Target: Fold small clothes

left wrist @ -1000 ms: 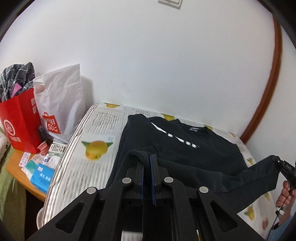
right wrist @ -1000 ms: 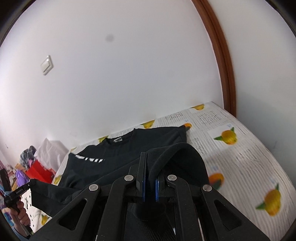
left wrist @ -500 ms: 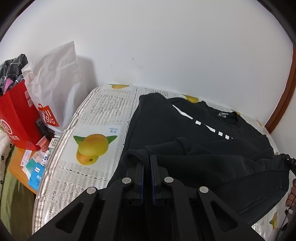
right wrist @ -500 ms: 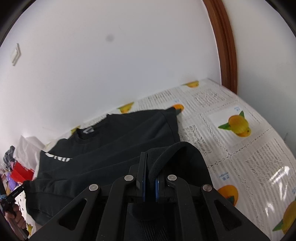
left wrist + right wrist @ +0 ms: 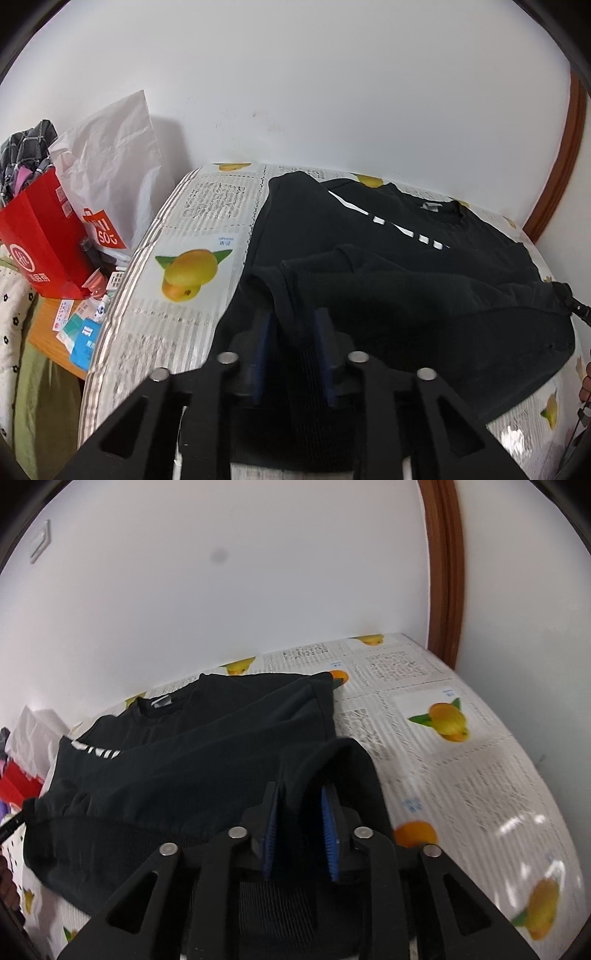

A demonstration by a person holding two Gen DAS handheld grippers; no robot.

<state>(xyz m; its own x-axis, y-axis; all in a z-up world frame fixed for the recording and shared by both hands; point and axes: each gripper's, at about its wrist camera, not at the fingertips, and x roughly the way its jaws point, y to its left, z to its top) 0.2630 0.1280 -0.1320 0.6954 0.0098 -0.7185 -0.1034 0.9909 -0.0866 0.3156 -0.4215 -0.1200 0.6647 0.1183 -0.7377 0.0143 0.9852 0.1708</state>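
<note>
A black sweatshirt (image 5: pixel 388 258) with white chest marks lies on a table covered by a mango-print cloth (image 5: pixel 192 258). Its lower half is folded up over the body. My left gripper (image 5: pixel 291 332) is open, its blue pads on either side of the folded hem's left corner. My right gripper (image 5: pixel 299 812) is open too, with the hem's right corner (image 5: pixel 332 760) draped between its jaws. The sweatshirt also shows in the right wrist view (image 5: pixel 192 753). The right gripper's tip shows at the left view's right edge (image 5: pixel 569 302).
A red paper bag (image 5: pixel 37 240) and a white shopping bag (image 5: pixel 110 166) stand left of the table, with small packets (image 5: pixel 81 332) on a low wooden surface. A white wall runs close behind. A brown door frame (image 5: pixel 443 572) stands at the right.
Both grippers carried the hem forward and down over the shirt body, then opened. The fabric they were pinching now rests loose between the jaws.
</note>
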